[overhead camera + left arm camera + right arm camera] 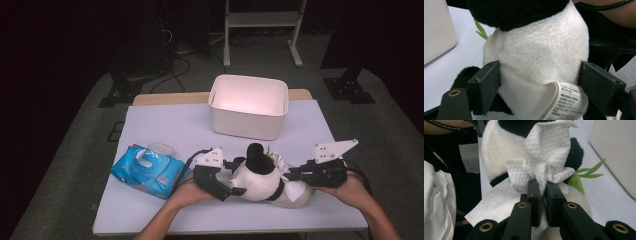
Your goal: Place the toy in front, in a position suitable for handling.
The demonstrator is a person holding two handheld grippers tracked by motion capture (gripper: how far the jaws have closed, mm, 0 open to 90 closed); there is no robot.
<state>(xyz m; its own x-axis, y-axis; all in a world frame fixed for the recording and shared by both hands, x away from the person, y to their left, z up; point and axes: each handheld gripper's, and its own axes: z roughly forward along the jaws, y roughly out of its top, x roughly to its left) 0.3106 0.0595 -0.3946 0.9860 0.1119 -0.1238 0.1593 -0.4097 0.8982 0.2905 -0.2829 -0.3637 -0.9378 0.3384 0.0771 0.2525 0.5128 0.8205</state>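
- Panda (257, 175): plush toy, lying near the front edge of the tabletop (165, 125), right of centre, between both grippers.
- Left gripper (220, 181): at the panda's left side. In the left gripper view, jaws spread around the white body (541, 50), one pad (486, 85) at each flank, touching the fur without denting it. Printed label (566, 100) hanging from the body between the pads.
- Right gripper (295, 175): at the panda's right side, pointing left. In the right gripper view, jaws pressed together, pinching a white wipe (544, 162) against the panda.
- Wipe: embossed, crumpled, bunched above the jaw tips, draped over the white and black fur.
- Green leaves (586, 173): sticking out from the panda, toward the bin.
- Bin (248, 106): white, open-topped, at the rear edge of the tabletop, centre-right, well apart from the panda.
- Wipe pack (146, 171): blue, near the left edge, front half, just left of the left hand (187, 192); lid flap raised.
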